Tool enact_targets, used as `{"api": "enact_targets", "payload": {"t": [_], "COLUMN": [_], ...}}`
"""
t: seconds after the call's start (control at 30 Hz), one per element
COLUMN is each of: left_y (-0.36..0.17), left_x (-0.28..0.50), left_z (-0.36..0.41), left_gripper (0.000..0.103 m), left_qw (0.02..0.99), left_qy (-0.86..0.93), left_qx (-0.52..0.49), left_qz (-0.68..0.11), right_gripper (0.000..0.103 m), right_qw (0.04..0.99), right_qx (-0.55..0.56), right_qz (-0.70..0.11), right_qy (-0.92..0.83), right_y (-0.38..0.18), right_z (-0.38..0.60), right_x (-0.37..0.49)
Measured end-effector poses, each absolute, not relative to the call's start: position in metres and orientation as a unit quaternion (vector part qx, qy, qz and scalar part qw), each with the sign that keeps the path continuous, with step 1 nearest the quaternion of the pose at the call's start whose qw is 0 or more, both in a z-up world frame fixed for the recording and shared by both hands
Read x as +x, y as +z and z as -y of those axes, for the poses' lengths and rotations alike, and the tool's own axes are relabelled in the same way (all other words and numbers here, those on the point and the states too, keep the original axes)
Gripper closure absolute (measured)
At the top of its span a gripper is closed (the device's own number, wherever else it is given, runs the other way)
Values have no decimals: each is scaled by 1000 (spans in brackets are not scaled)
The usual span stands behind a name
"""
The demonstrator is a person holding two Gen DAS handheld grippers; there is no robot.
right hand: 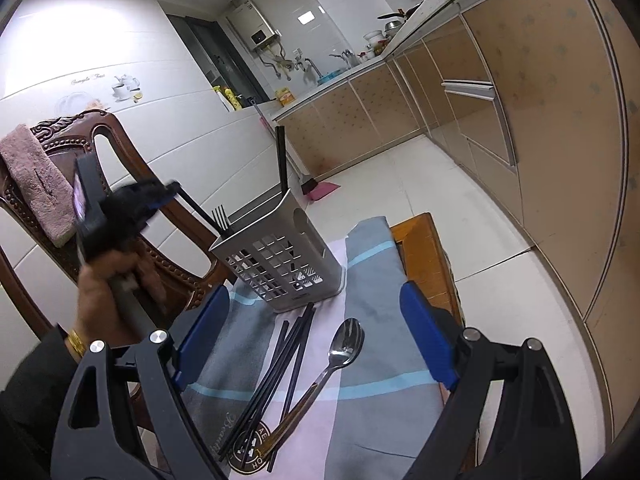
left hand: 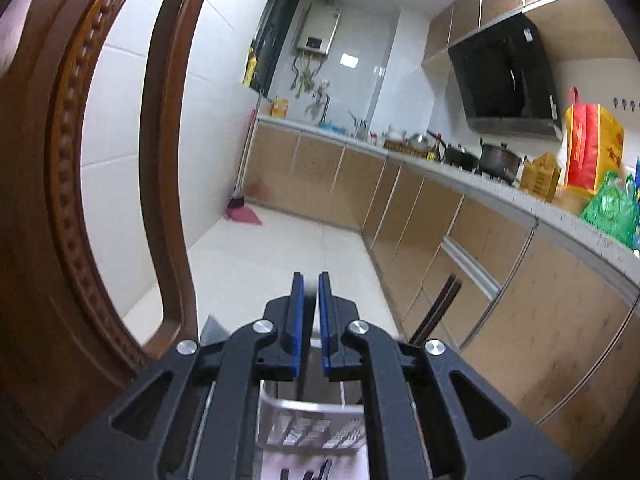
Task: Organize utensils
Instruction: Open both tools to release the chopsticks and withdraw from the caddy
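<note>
On the cloth [right hand: 372, 408], spoon [right hand: 340, 354] lies between right fingers [right hand: 430, 340].

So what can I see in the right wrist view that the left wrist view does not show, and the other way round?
Only the right wrist view shows the spoon and loose black chopsticks lying on the cloth, a fork in the holder, and the wide-open right gripper.

Only the left wrist view shows the range hood and the left gripper from behind, jaws nearly shut with nothing between them.

Both show the utensil holder and the wooden chair.
</note>
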State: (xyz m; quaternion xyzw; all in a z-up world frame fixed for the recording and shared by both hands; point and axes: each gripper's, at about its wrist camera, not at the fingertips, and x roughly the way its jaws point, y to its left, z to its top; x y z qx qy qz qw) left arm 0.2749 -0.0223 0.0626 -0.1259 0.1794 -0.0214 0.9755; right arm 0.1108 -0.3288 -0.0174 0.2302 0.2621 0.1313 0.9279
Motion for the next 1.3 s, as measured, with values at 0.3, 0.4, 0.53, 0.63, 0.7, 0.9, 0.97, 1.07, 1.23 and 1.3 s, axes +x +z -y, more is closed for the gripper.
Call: {"api": "enact_targets", "payload": {"t": [0.3, 0.4, 0.53, 0.63, 0.7, 0.9, 0.97, 1.07, 1.23, 1.3], "left_y": [24, 7, -20, -29, -38, -65, -65, -66, -61, -59], "left_x": [174, 125, 59, 25, 9, 1, 3, 5, 7, 6], "left_z": [8, 8, 11, 19, 24, 32, 34, 36, 33, 31], "left_gripper": [16, 15, 13, 12, 12, 12, 12, 12, 12, 12], "left_qw": [965, 964, 960, 960, 959, 939, 937, 938, 939, 940], "left_qy": [-72, -86, -94, -94, -92, -115, -115, -114, -107, -103], "left_qx": [-111, -71, -14, 17, 34, 1, 5, 6, -2, -3], "left_qz": [-226, -241, -264, -264, -267, -325, -330, -329, -328, -326], "right_gripper": [18, 18, 18, 18, 18, 18, 18, 18, 18, 18], "right_qw": [928, 934, 941, 940, 940, 947, 947, 945, 944, 944], "right_qx": [211, 183, 145, 131, 123, 71, 69, 92, 93, 89], "right_qz": [-267, -265, -267, -280, -285, -286, -287, -287, -293, -295], "right_qy": [149, 153, 151, 144, 140, 127, 124, 123, 118, 119], "right_y": [-10, -4, -6, -15, -21, -32, -33, -33, -36, -36], "right_z": [318, 308, 290, 278, 272, 255, 255, 262, 264, 262], "right_x": [102, 91, 58, 31, 15, -13, -14, -13, -11, -11]}}
